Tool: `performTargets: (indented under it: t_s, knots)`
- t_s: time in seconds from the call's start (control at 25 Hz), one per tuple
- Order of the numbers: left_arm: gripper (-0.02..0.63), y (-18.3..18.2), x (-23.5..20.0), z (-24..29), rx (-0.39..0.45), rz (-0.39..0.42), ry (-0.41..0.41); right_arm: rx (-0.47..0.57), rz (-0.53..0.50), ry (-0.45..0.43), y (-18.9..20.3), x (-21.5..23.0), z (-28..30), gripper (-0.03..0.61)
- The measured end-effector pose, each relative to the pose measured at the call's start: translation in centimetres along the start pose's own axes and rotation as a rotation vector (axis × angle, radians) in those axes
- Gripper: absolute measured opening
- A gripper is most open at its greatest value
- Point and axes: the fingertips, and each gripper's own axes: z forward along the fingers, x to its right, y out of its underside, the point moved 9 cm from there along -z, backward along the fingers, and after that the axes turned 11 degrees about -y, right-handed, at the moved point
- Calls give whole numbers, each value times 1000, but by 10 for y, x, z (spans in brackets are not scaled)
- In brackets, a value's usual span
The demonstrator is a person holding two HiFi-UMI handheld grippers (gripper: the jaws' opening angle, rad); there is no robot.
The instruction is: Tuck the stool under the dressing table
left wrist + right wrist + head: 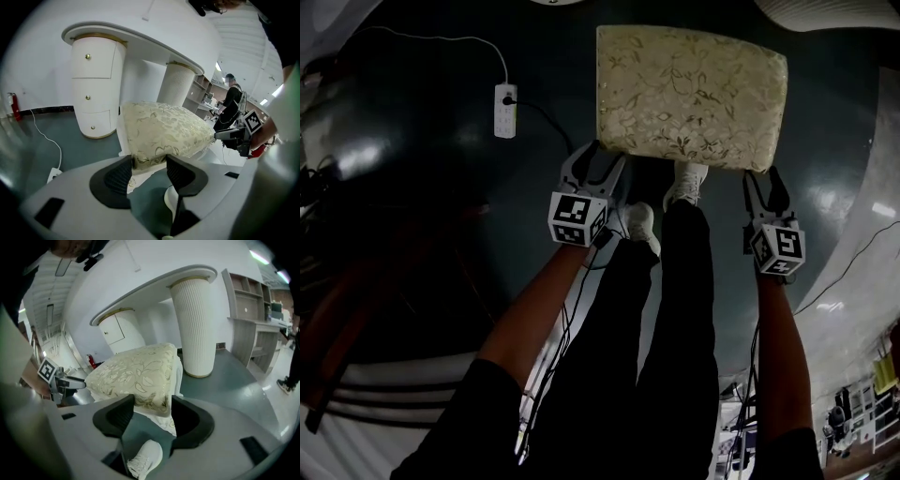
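A: Start at the tongs. What are they doing?

B: Both released. The left gripper [149, 161] has its jaws spread, with the near left corner of the stool [164, 129] sitting between the tips. The right gripper [152, 404] is the same at the near right corner, and neither pair looks clamped on the fabric. The person's shoes [637, 220] are just behind, between the two.

A: And how does the stool lie?

B: It stands on the dark floor directly ahead of both grippers. The cushion's long axis runs across, from one gripper to the other, so each hand has a corner and neither is noticeably nearer.

A: The table?

B: The dressing table [140, 40] lies beyond the stool's far edge, its curved top carried on a drawer pedestal [96, 89] and a ribbed column [194, 324]. The stool looks to stand in front of the gap between them, not yet under the top.

A: So the push goes which way?

B: Straight away from the person, I'd judge — broadside on, both corners kept level so it doesn't swing toward either support.
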Motion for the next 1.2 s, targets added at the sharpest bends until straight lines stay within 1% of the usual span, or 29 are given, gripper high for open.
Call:
performTargets:
  t_s: [0.08, 0.24, 0.48, 0.68, 0.92, 1.08, 1.2]
  knots:
    - [224, -2, -3, 1, -2, 8, -3, -4, 7, 3, -1, -1, 4, 236]
    - [224, -4, -2, 3, -11, 25, -10, -18, -25, 3, 1, 1, 4, 236]
    - [225, -4, 0, 4, -29, 23, -34, -40, -64, 1, -2, 1, 9, 236]
    - [225, -4, 3, 4, -14, 18, -52, -48, -65, -17, -1, 4, 7, 236]
    - [224, -3, 3, 8, -51, 30, -65, -83, -66, -9, 0, 2, 8, 236]
    - [224, -3, 4, 6, -50, 22, -81, -107, -94, -46, -5, 4, 7, 236]
    - [224, -3, 6, 9, -69, 32, -68, -126, -120, -74, -9, 11, 9, 236]
